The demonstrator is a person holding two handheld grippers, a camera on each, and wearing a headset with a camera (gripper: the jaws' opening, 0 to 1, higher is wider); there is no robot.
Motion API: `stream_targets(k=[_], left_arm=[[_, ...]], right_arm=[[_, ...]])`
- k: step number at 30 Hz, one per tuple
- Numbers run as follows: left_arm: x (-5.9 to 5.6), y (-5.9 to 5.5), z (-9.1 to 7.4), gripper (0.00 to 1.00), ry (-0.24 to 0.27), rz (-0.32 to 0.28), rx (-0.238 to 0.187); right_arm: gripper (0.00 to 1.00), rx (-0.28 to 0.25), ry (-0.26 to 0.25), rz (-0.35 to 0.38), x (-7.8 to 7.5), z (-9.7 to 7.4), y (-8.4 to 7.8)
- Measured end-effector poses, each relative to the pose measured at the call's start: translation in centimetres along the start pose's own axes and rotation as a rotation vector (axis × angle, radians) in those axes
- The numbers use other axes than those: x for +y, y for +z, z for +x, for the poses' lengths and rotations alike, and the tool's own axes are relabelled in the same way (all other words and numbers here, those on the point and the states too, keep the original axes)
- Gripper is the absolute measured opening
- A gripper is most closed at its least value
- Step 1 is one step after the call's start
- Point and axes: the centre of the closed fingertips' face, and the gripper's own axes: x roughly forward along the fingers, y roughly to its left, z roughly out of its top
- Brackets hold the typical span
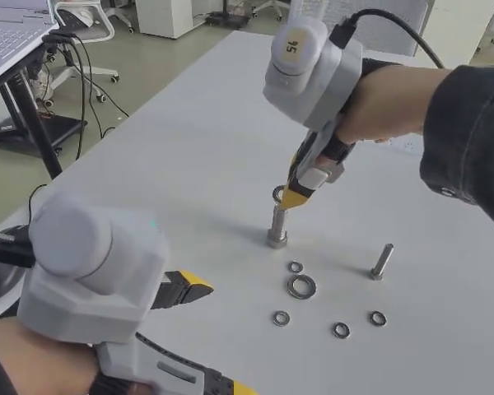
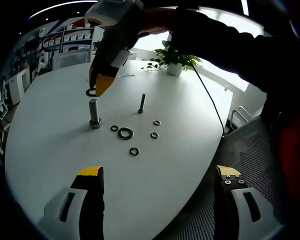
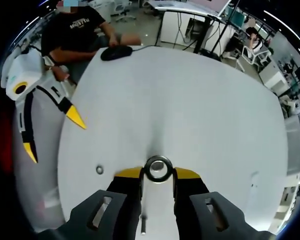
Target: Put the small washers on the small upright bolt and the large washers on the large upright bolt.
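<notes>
My right gripper (image 1: 290, 196) is shut on a washer (image 1: 278, 195), holding it just above the top of the large upright bolt (image 1: 277, 226). In the right gripper view the washer (image 3: 158, 168) sits pinched between the yellow fingertips (image 3: 130, 173). The small upright bolt (image 1: 382, 262) stands to the right. Several loose washers lie in front of the bolts, one large (image 1: 301, 286) and the others small (image 1: 281, 318). My left gripper (image 1: 222, 337) hovers open at the near left, empty. The left gripper view shows the large bolt (image 2: 94, 112), the small bolt (image 2: 141, 102) and the large washer (image 2: 125, 133).
The white table (image 1: 189, 148) stretches far back and left. A laptop (image 1: 12, 29) and cables sit on a stand beyond its left edge. A potted plant (image 2: 174, 62) stands at the table's far end. A dark mouse-like object (image 3: 116, 52) lies near the person's side.
</notes>
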Motion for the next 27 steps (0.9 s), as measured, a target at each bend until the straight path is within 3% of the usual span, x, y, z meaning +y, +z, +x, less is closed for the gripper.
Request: stream_targets(k=[27], left_arm=[[-0.4, -0.2, 0.3, 0.91, 0.004, -0.013, 0.008]], right_arm=[[0.24, 0.022, 0.043, 0.007, 0.8, 1.9, -1.2]])
